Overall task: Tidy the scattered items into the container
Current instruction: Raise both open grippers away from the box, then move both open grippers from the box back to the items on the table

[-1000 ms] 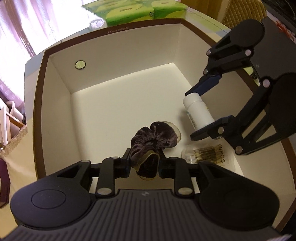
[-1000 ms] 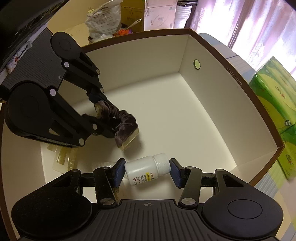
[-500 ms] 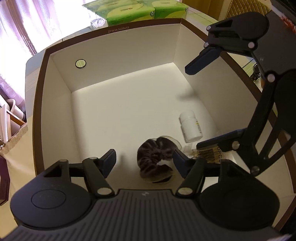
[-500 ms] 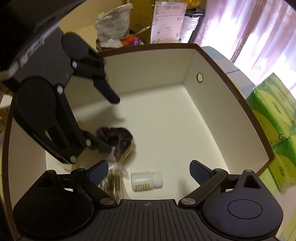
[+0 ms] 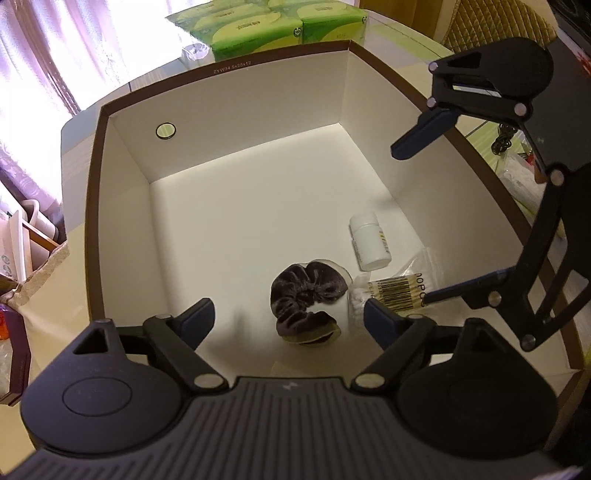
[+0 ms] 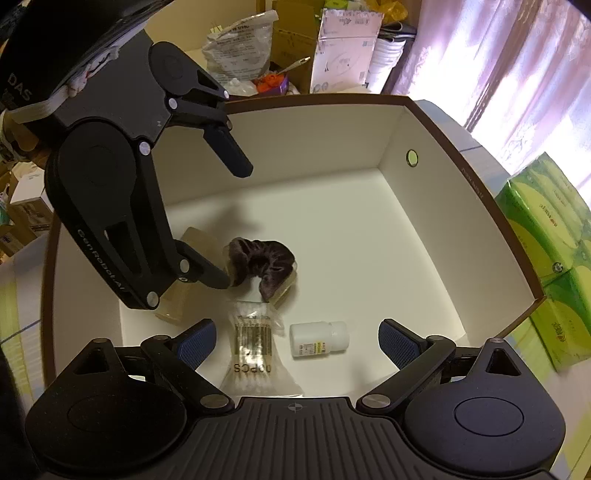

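**Both grippers stand open over the box, three items on its floor**

Nearest the left wrist camera, the left gripper (image 5: 288,321) hangs over the near end of the container (image 5: 236,110), a white box with a brown rim. Its jaws have just been opening and stand wide apart, gripping nothing. The dark velvet scrunchie (image 5: 304,295) lies on the box floor below the gap, free of both pads, resting on a clear round lid or dish that I cannot make out fully.

Just beside the scrunchie lies a clear bag of cotton swabs (image 5: 399,291), its barcode label up. A small white bottle (image 5: 369,242) lies on its side just beyond the bag, close to the right wall.

The right gripper (image 6: 295,341) also has its jaws spread wide, having just been opening; the bottle (image 6: 319,339) lies on the floor below them, touched by neither pad.

Beyond the box's far wall stand green tissue packs (image 5: 273,26), and purple curtains (image 5: 44,55) hang at the far left.
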Tool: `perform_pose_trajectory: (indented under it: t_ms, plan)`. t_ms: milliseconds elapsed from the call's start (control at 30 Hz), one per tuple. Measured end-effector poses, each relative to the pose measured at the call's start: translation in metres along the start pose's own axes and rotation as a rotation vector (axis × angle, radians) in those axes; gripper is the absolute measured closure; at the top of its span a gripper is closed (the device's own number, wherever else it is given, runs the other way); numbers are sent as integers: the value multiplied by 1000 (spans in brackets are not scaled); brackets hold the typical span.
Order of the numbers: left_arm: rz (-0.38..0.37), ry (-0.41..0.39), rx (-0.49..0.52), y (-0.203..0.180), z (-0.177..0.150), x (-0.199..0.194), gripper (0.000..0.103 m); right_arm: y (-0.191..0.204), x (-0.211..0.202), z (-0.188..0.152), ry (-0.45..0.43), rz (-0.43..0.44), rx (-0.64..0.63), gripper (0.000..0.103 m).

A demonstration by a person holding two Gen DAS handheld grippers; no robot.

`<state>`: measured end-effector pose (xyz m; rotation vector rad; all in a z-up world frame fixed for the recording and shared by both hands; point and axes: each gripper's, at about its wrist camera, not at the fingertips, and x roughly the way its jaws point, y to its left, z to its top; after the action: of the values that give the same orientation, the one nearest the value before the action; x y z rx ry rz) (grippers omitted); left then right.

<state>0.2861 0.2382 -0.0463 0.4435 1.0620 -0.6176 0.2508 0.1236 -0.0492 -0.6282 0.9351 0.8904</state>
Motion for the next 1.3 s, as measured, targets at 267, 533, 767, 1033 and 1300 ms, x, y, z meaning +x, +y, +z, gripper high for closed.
perform_pose_trajectory:
  t_ms: [267, 533, 767, 1033, 1300]
  plan:
    - [28, -3, 0, -7, -4, -15, 12, 10, -14, -1, -30, -11, 4, 4]
    - [66, -35, -18, -12, -10, -40, 3, 23, -35, -7, -84, -14, 18, 4]
    - [100, -53, -45, -17, -16, -61, 2, 33, -53, -14, -105, -35, 31, 4]
    - [129, -88, -67, -25, -20, -90, 1, 44, -78, -23, -160, -19, 41, 4]
    - [143, -116, -99, -38, -28, -114, 1, 62, -98, -32, -195, 7, 17, 4]
